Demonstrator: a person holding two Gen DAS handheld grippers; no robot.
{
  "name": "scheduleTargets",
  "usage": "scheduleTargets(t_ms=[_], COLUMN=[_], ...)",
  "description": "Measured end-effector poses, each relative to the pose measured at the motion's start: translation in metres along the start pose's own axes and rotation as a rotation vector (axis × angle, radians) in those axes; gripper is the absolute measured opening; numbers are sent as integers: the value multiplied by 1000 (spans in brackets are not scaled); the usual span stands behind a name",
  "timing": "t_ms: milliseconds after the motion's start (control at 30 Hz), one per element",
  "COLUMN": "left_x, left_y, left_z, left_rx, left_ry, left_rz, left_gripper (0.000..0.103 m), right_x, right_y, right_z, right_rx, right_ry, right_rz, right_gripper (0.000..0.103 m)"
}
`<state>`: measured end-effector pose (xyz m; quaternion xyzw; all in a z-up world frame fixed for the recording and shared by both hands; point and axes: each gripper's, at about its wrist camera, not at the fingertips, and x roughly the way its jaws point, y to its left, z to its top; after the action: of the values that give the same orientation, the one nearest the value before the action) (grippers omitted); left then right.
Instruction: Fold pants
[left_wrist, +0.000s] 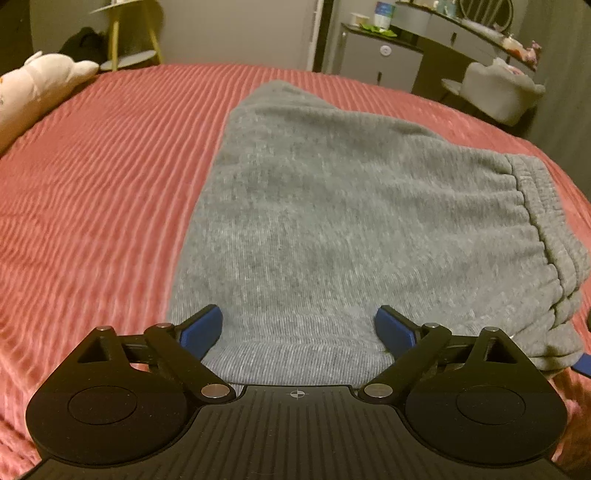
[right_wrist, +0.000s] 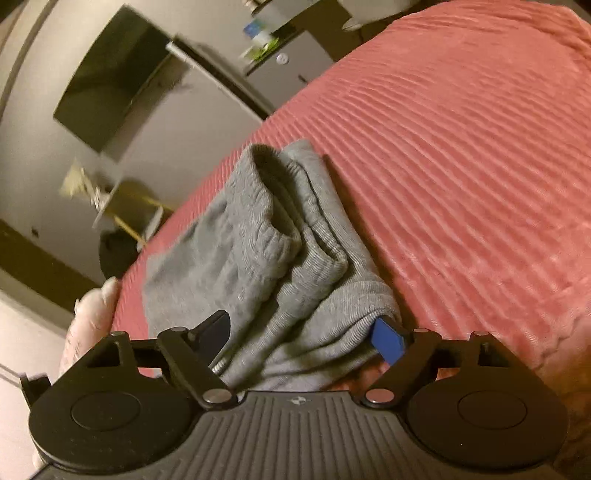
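Left gripper (left_wrist: 298, 326) low and wide over gray pants (left_wrist: 332, 221) on red bed (left_wrist: 92, 184), right gripper (right_wrist: 302, 334) tilted, wide around folded pants (right_wrist: 266, 258) edge.

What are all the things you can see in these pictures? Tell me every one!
sweatpants: one, grey, folded, lying on the bed
bedspread: one, pink-red, ribbed, covering the bed
plush toy: one, white, at the bed's far left edge
side table: one, yellow legs, beyond the bed
cabinet: one, grey, by the far wall
dressing table: one, grey, cluttered top, far right
chair: one, pale grey, beside the dressing table
wall screen: one, dark, on the wall
left hand-held gripper: one, black with blue pads, open over the pants' near edge
right hand-held gripper: one, black with blue pads, open around the pants' bunched end
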<state>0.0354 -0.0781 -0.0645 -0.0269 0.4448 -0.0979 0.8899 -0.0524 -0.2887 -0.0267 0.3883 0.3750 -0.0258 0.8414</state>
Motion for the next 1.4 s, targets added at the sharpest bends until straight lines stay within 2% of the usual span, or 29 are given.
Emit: scheduleTargets(t_ms=[67,233,400,467,567,667,700,767,833,967,1067,1133,1167,1233,1267,1300,1333,1400], left_x=[-2,-1,-2,-5,-10,-13,-12,-2,13,32,41,45,47,52,56,59,62,71], left_y=[3,2,7,15,39,63,70,77,82,78,80,82,84,82,80,78,77,72], left_z=[0,0,1,2,5,10,11,16,20,31,41,47,49,51,53,56,58,64], left_rx=[-10,2,-22,-71,-197,-309,-331,-341,-352,-278,-244,-217,-206,-160,-126,-94,-78,-52], left_ry=[1,1,-1,-10,-35,-77,-87,-52,13,72,80,63,60,55,52,45,38,45], left_rz=[-7,6,-11,-45,-104,-116,-86,-59,-127,-188,-246,-314,-344,-348,-340,-345,-365,-385], left_gripper=[96,98,98,98,98,98,98,98,98,102,102,101,98,90,85,85,85,93], right_x=[-11,-22,-2,17,43,64,69,78,82,94,102,105,106,106,107,108,110,116], right_y=[-7,-6,3,2,-6,-19,-24,-34,-40,-45,-39,-34,-32,-35,-36,-37,-37,-36], right_z=[2,19,31,37,48,59,61,64,67,72,75,73,71,70,70,72,73,77], right_rx=[-2,-57,-108,-105,-85,-39,-21,-2,12,43,-14,-77,-111,-119,-121,-117,-107,-89], right_ry=[19,-35,-24,5,43,108,131,158,162,179,191,187,179,169,172,177,183,194], right_rz=[32,47,25,33,41,115,141,185,230,286,311,315,315,338,346,351,359,372], right_gripper=[88,96,97,97,97,97,98,99,99,99,99,93,87,86,86,86,88,98])
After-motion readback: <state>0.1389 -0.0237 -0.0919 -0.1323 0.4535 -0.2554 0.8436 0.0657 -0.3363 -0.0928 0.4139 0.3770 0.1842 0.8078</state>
